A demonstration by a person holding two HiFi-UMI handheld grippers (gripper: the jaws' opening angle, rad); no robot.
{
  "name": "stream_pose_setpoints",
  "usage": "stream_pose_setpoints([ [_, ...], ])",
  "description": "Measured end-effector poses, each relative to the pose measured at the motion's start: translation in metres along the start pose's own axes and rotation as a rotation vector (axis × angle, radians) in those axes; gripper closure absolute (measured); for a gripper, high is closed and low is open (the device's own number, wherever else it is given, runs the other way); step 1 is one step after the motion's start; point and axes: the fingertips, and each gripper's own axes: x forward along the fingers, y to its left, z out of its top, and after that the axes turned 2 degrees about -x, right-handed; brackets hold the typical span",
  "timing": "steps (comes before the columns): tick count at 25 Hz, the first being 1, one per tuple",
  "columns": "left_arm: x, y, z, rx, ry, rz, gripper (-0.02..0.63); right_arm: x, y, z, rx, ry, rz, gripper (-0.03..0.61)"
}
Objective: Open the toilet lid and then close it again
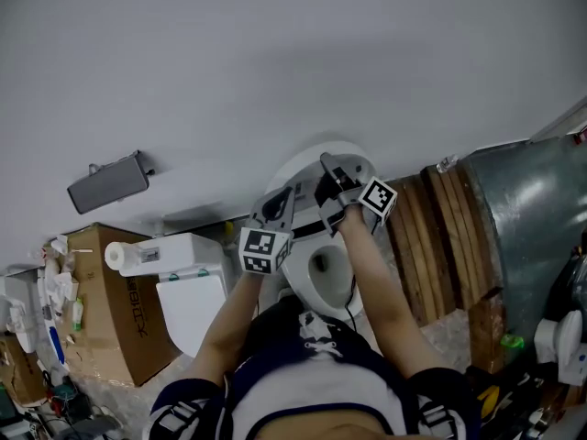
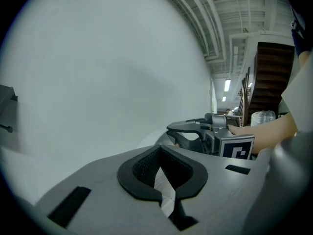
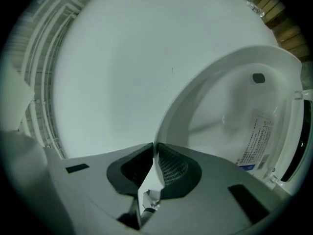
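The white toilet (image 1: pixel 323 273) stands against the wall with its bowl showing. Its lid (image 1: pixel 307 163) is raised, nearly upright. My right gripper (image 1: pixel 330 174) is at the lid's upper rim, shut on that thin edge. In the right gripper view the lid (image 3: pixel 230 106) fills the right side, and its rim runs straight down between the pads of the right gripper (image 3: pixel 153 153). My left gripper (image 1: pixel 280 204) hovers just left of the lid. In its own view the left gripper (image 2: pixel 160 156) is shut on nothing, with the right gripper (image 2: pixel 203 133) ahead of it.
A second white toilet (image 1: pixel 188 287) and a cardboard box (image 1: pixel 115 314) sit to the left, with a paper roll (image 1: pixel 117 255) on top. A grey box (image 1: pixel 108 183) hangs on the wall. Wooden planks (image 1: pixel 440 241) and a metal drum (image 1: pixel 537 218) stand to the right.
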Motion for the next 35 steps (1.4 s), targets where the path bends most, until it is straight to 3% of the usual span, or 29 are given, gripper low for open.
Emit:
stream_pose_setpoints([
  [11,0.003,0.008,0.003,-0.008,0.004,-0.006,0.607,0.008,0.005,0.001,-0.081,0.031,0.004,0.552],
  [15,0.004,0.007,0.004,-0.003,0.002,-0.013,0.607,0.006,0.007,0.002,-0.096,0.051,0.002,0.497],
  [35,0.005,-0.010,0.008,-0.008,-0.010,-0.039,0.607,-0.009,0.000,0.013,-0.134,0.054,-0.071,0.497],
])
